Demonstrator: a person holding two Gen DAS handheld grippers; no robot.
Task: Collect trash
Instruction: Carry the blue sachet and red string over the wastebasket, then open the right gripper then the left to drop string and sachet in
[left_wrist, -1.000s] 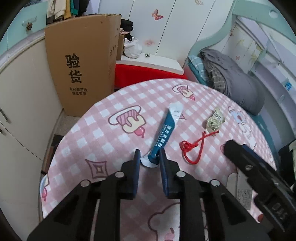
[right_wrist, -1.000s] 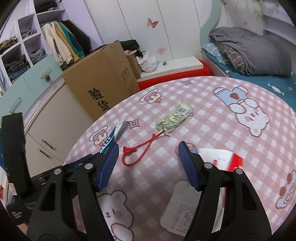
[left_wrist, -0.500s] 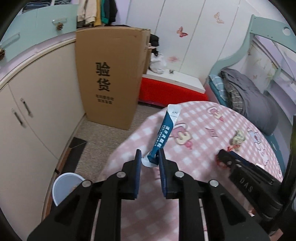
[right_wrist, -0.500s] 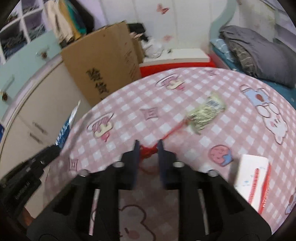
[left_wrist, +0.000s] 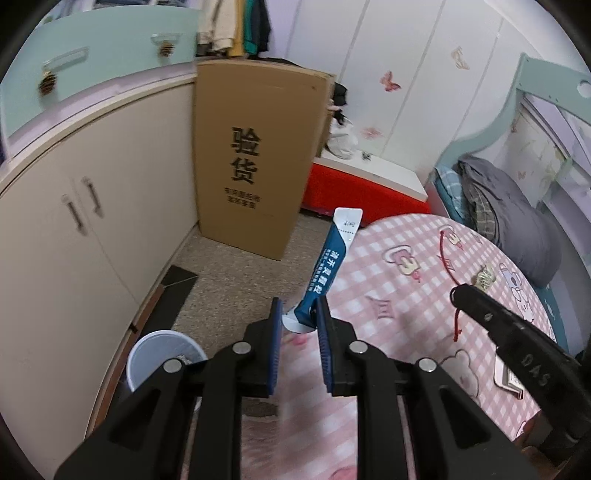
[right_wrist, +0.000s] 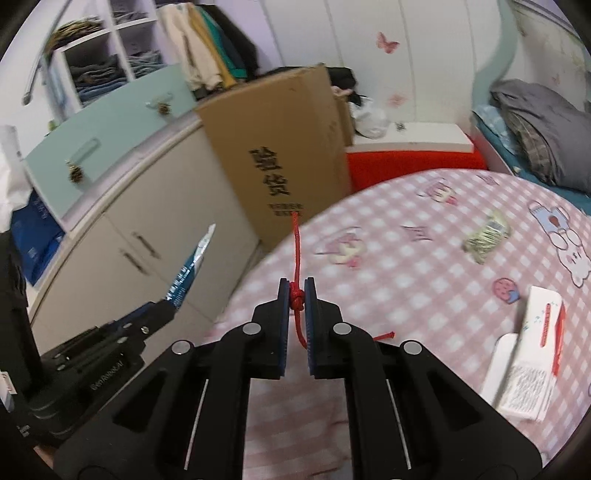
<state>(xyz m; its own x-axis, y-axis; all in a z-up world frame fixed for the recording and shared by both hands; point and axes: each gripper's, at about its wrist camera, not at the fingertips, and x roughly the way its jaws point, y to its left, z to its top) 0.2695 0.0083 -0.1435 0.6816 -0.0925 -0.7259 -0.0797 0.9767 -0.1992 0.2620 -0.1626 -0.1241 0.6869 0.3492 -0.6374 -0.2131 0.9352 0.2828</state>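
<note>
My left gripper (left_wrist: 298, 314) is shut on a blue and white sachet wrapper (left_wrist: 330, 266) and holds it in the air past the left edge of the round pink checked table (left_wrist: 424, 295). The wrapper also shows in the right wrist view (right_wrist: 188, 267). My right gripper (right_wrist: 296, 295) is shut on the knot of a red string (right_wrist: 296, 254) and holds it above the table (right_wrist: 406, 288). A white bin (left_wrist: 162, 356) stands on the floor below and left of the left gripper. A crumpled green-yellow wrapper (right_wrist: 487, 237) lies on the table.
A tall cardboard box (left_wrist: 255, 158) stands against beige cabinets (left_wrist: 74, 229). A white and red carton (right_wrist: 532, 350) lies at the table's right side. A bed with grey bedding (left_wrist: 517, 214) is behind the table. A red and white bench (left_wrist: 365, 184) is at the back.
Both grippers have swung left, off the table's middle. The left one carried the blue wrapper out over the floor near the bin. The right one closed on the red string and lifted it.
</note>
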